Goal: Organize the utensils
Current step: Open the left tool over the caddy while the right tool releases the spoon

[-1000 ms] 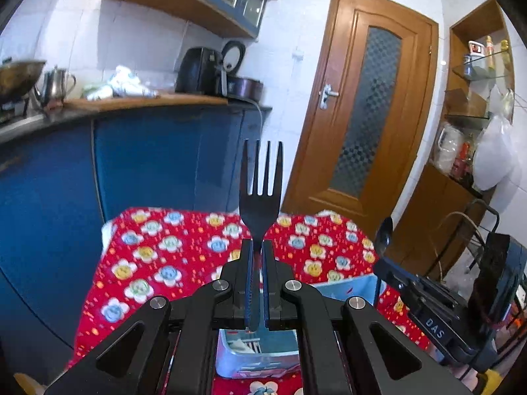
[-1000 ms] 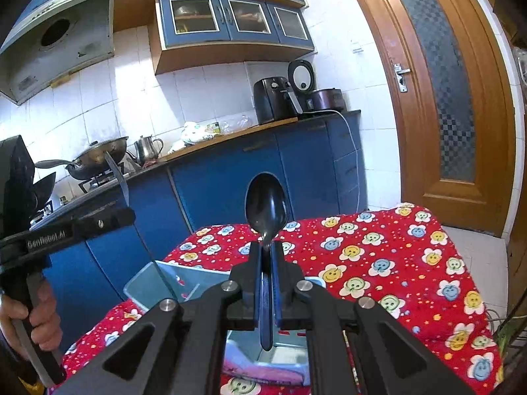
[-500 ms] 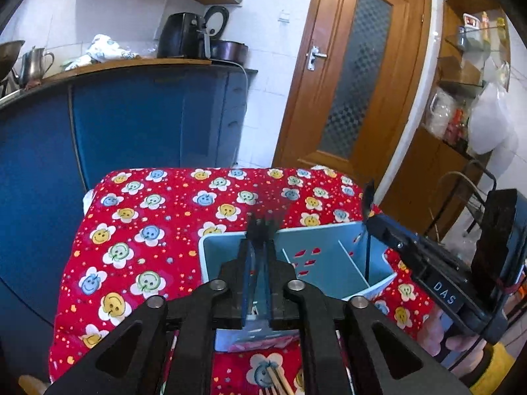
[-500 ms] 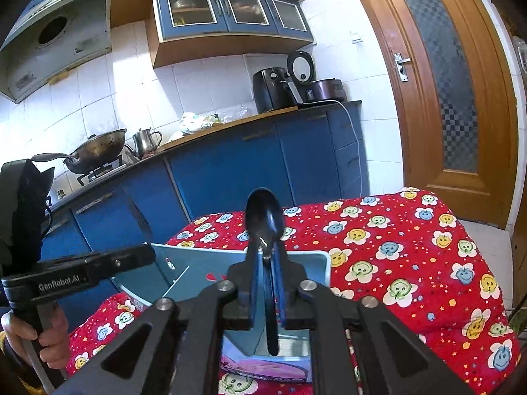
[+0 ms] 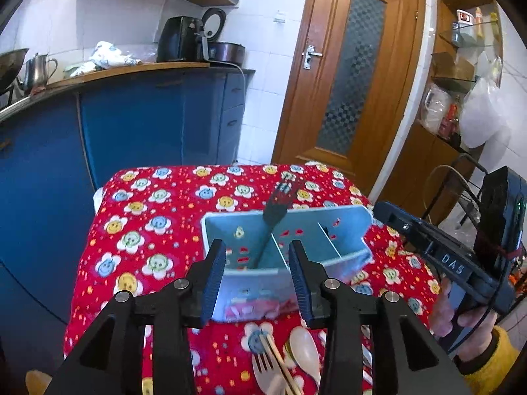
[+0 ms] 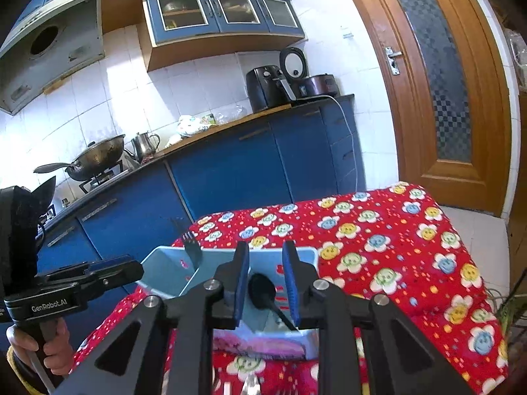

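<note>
A light blue divided utensil holder stands on the red flowered cloth; it also shows in the right wrist view. A black fork leans in its left compartment, tines up, also seen in the right wrist view. A black spoon rests in another compartment, bowl up. My left gripper is open and empty just in front of the holder. My right gripper is open, its pads on either side of the spoon without touching it.
On the cloth near the front lie a pale fork, wooden chopsticks and a pale spoon. Blue kitchen cabinets stand behind the table. A wooden door is at the back right.
Both grippers opened. The fork left my left gripper and now leans in the holder. The spoon left my right gripper and sits in the holder.
</note>
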Available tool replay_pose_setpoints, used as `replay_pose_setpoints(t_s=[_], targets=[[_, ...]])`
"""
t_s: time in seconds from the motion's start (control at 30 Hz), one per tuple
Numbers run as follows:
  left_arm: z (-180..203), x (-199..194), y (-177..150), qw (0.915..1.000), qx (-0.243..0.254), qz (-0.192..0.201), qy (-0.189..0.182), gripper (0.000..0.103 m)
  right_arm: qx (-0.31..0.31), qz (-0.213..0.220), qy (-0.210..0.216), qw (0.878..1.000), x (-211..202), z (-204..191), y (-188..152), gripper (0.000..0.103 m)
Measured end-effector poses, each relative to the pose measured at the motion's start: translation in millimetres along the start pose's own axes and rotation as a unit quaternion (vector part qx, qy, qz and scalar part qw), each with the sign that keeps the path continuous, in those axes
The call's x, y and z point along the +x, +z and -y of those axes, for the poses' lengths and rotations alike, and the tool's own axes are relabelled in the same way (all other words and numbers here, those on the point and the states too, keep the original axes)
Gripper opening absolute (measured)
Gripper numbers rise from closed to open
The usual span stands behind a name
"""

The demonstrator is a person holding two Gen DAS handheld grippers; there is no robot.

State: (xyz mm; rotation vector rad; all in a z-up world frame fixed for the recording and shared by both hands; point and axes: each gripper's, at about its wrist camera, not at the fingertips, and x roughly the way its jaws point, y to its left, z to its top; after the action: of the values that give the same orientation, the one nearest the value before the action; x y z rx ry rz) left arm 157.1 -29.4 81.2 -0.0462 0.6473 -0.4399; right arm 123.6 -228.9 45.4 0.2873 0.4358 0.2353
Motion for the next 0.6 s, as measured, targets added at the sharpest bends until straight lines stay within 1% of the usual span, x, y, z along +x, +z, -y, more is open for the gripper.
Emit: replay_pose_setpoints(t_s=[0.17,0.33,0.5,0.6], targets=[[2,-12,-13,0.9998,0.000,-0.018,0.010,0.044,-0.002,-0.027,-0.014,1.000,-25,-1,-6,0.024],[2,-17,-30,0.9985,-0.004,-0.051,0.019,0.046,-0.007,-0.056,-0.026,0.998,-46,0,-20,0.024],[4,-18,-49,0.9961,-0.007,-0.085,0.021,0.046,-0.002,-0.088,-0.035,0.996,-57,5,-37,0.025],[6,-16,-59,0.9940,-0.010,-0.107,0.021,0.046,0.006,-0.115,-0.040,0.993,-60,9,-49,0.025]])
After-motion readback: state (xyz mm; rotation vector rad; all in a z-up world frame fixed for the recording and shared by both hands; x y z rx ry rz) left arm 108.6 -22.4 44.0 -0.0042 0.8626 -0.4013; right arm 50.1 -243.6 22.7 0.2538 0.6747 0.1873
